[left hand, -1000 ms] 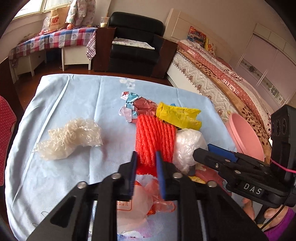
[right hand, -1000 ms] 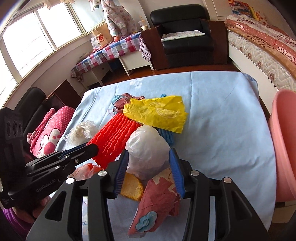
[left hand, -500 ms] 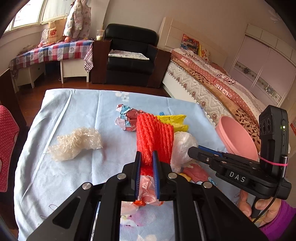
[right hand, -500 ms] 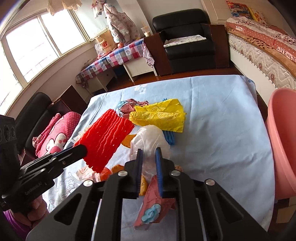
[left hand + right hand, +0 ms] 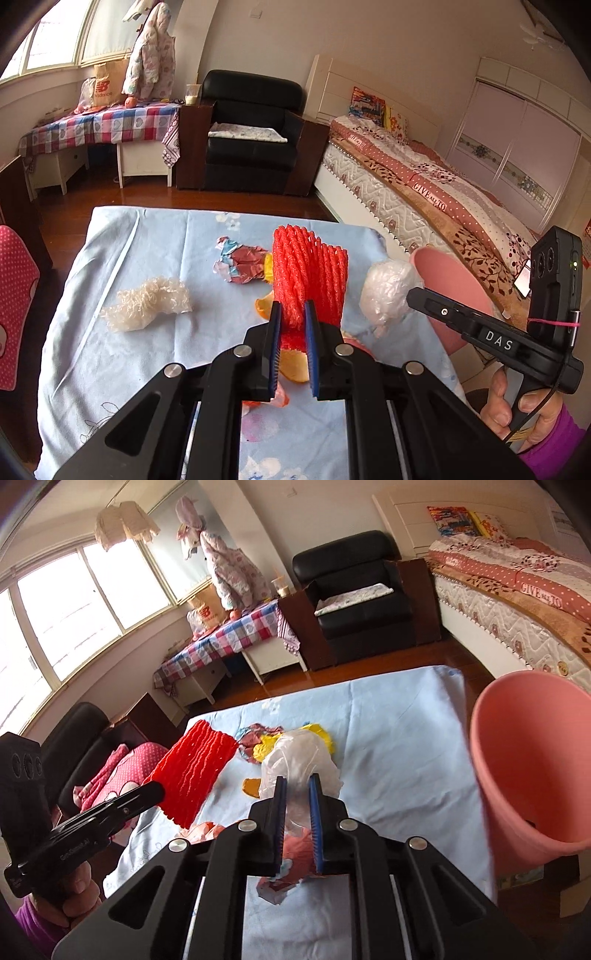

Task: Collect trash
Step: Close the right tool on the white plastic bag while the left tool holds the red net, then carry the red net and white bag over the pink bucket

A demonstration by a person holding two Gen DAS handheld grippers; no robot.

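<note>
Both claws angled down, gripping trash.

A red foam fruit net (image 5: 308, 273) stands upright, lifted off the tabletop; beside it hangs a crumpled clear plastic bag (image 5: 299, 764), near the pink bin (image 5: 532, 760).

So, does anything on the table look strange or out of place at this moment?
Nothing stands out beyond the trash itself: orange peel and crumpled wrappers lie loose on the blue cloth, and the pink bin stands upright beside the table.
</note>
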